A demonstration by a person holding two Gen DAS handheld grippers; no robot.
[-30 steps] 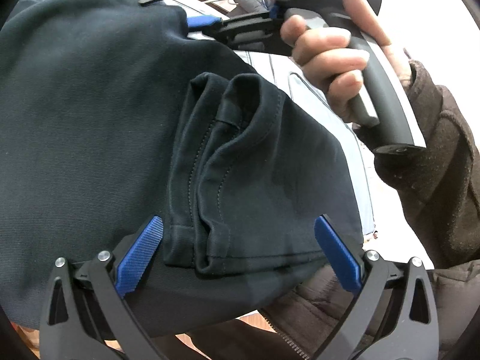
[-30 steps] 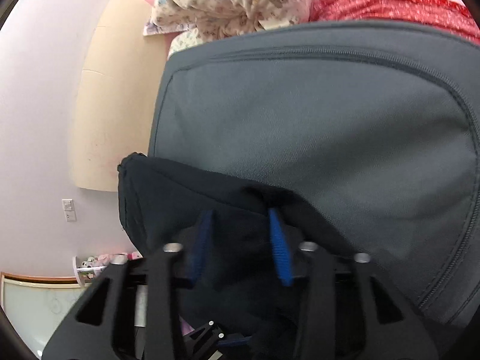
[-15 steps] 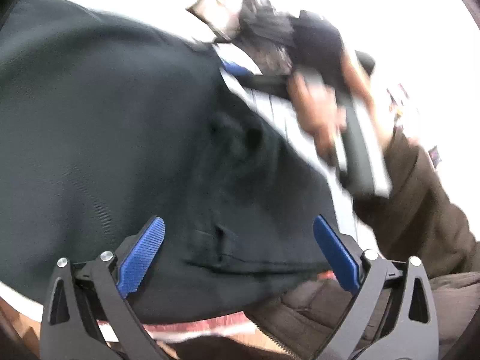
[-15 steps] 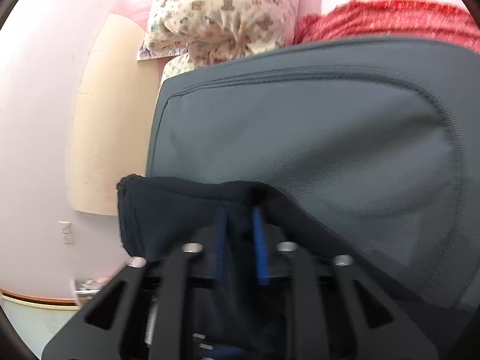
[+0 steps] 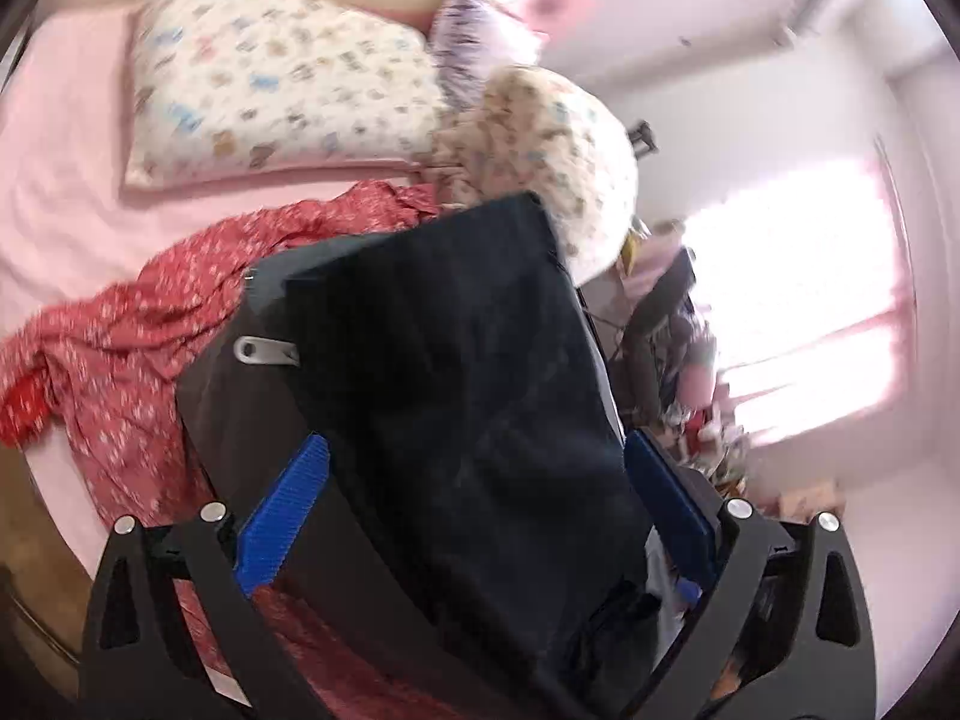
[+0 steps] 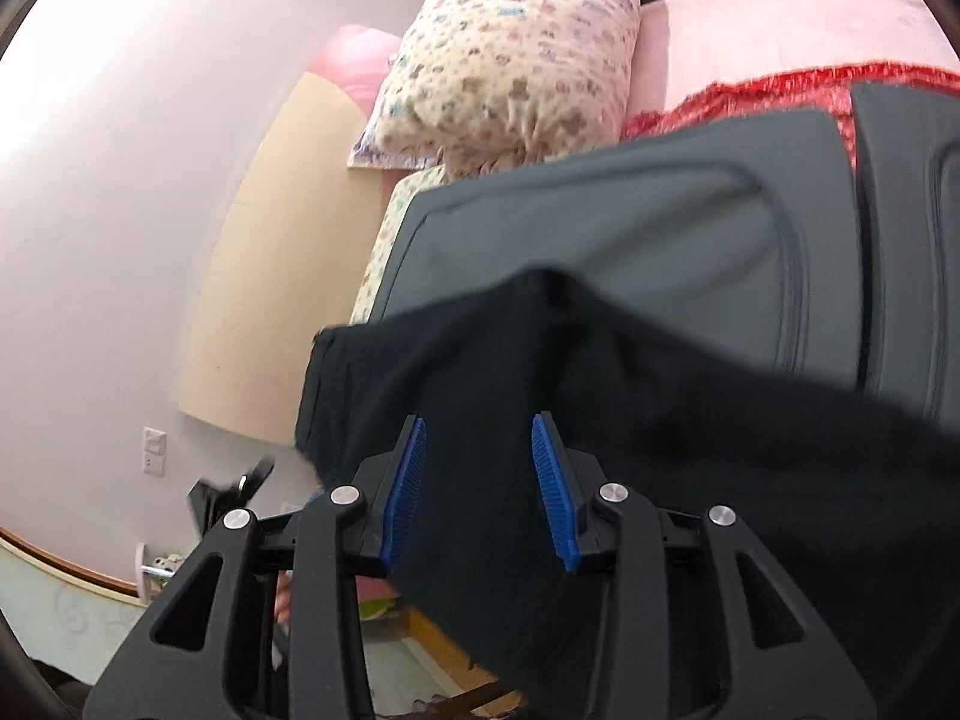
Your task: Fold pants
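The dark navy pants point(image 5: 468, 390) lie folded in a long strip on a grey zippered bag point(image 5: 228, 408) on the bed. My left gripper point(image 5: 477, 510) hovers over their near end, open wide, with the strip between the blue pads and clear of the left pad point(image 5: 288, 516). In the right wrist view the pants point(image 6: 480, 396) drape over and between the jaws of my right gripper point(image 6: 480, 486). Those jaws stand parted, and the cloth lies slack between the pads without being pinched. One hemmed end point(image 6: 324, 396) hangs off to the left.
The grey bag point(image 6: 600, 228) rests on a pink bed sheet point(image 5: 60, 180) beside a crumpled red floral cloth point(image 5: 120, 348). Patterned pillows point(image 5: 270, 84) lie at the head of the bed. A bright window point(image 5: 798, 300) and clutter are to the right.
The left view has swung from the person's hand and the pants hem round to the bed and pillows. My right jaws have parted from a tight pinch on the cloth, and that gripper has drawn back.
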